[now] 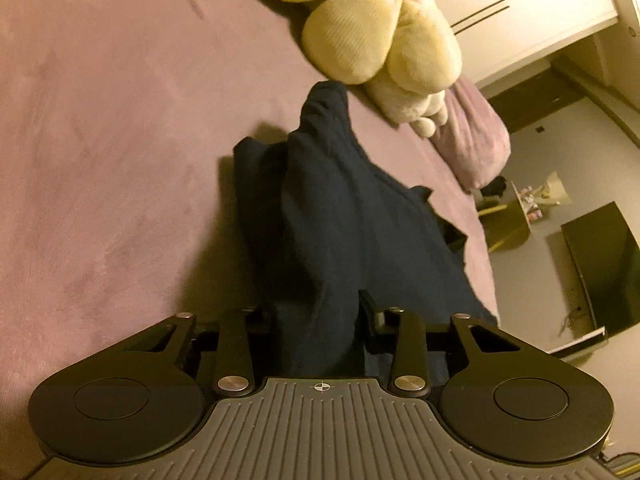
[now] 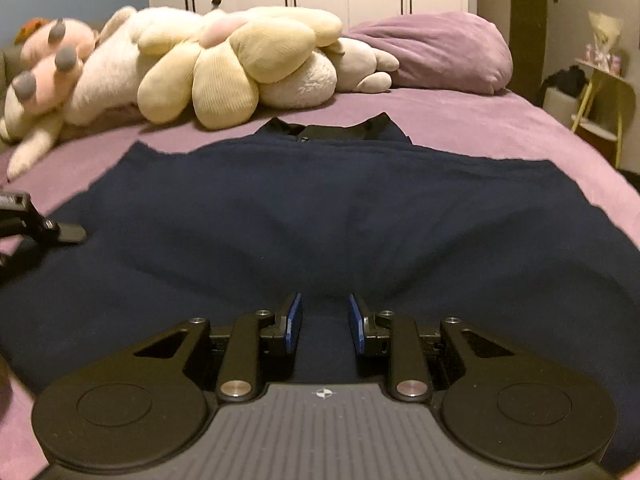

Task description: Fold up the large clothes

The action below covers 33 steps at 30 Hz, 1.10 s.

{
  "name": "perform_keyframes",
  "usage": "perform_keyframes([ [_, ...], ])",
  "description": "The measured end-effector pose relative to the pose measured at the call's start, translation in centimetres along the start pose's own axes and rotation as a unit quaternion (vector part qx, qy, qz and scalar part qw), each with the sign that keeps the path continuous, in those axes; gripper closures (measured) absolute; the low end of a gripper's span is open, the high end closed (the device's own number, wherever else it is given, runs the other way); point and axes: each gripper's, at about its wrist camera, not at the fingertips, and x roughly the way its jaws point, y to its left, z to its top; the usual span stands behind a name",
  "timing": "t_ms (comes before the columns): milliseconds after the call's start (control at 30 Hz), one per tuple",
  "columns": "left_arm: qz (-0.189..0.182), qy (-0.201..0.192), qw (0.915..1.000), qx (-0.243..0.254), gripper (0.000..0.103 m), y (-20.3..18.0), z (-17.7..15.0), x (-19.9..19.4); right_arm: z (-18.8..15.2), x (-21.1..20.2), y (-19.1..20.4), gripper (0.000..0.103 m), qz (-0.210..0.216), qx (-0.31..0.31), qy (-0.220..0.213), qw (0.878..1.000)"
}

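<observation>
A big dark blue garment lies on the purple bed. In the right wrist view it is spread wide and mostly flat, with its dark collar at the far end, near the soft toys and the purple pillow.

The left tool is clenched on the garment. A bunch of blue cloth fills the gap between its fingers and rises in a ridge away from it. In the right wrist view this tool shows at the left edge of the garment.

The right tool hangs low over the near part of the garment. Its blue pads stand a little apart. Blue cloth lies under them, but I cannot tell if they pinch any of it.

The folding looks like it is only starting. I see no neat fold yet. One side is grabbed; bringing it over and all the later folds are left.
</observation>
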Motion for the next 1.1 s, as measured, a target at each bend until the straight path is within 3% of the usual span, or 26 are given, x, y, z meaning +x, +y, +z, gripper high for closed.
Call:
perform_keyframes([
  [100,-0.007,-0.001,1.0000,0.001,0.067,-1.2,0.5,-0.7,0.7,-1.1,0.2,0.088,-0.022,-0.001,0.004,1.000],
  [267,-0.015,0.001,0.9999,0.001,0.068,-4.0,1.0,-1.3,0.0,-1.5,-1.1,0.090,-0.056,0.019,0.014,0.998],
  [400,-0.048,0.004,0.9988,0.002,0.069,-8.0,1.5,-2.1,-0.5,-0.4,-1.5,0.090,-0.044,0.007,0.022,0.999],
  [567,-0.083,0.026,0.9951,0.045,0.069,-15.8,0.6,-1.0,0.3,-1.6,-3.7,0.091,0.001,0.057,0.016,0.998],
  [733,-0.088,0.063,0.9884,0.107,0.069,-23.0,-3.4,4.0,-0.7,-4.5,-7.2,0.091,0.048,0.163,-0.004,0.985],
  [933,-0.091,0.113,0.9800,0.136,0.062,-26.2,-9.2,12.7,-1.3,-7.5,-11.2,0.090,0.053,0.206,-0.034,0.976],
  [1000,-0.106,0.131,0.9780,0.122,0.053,-26.1,-10.6,15.4,-1.7,-8.2,-12.8,0.090,0.046,0.224,-0.039,0.973],
  [1033,-0.123,0.138,0.9767,0.109,0.047,-25.7,-11.1,16.5,-1.9,-8.5,-13.5,0.090,0.044,0.231,-0.041,0.971],
  [1100,-0.168,0.145,0.9729,0.065,0.044,-24.7,-12.1,18.3,-2.4,-9.1,-14.8,0.090,0.035,0.248,-0.042,0.967],
])
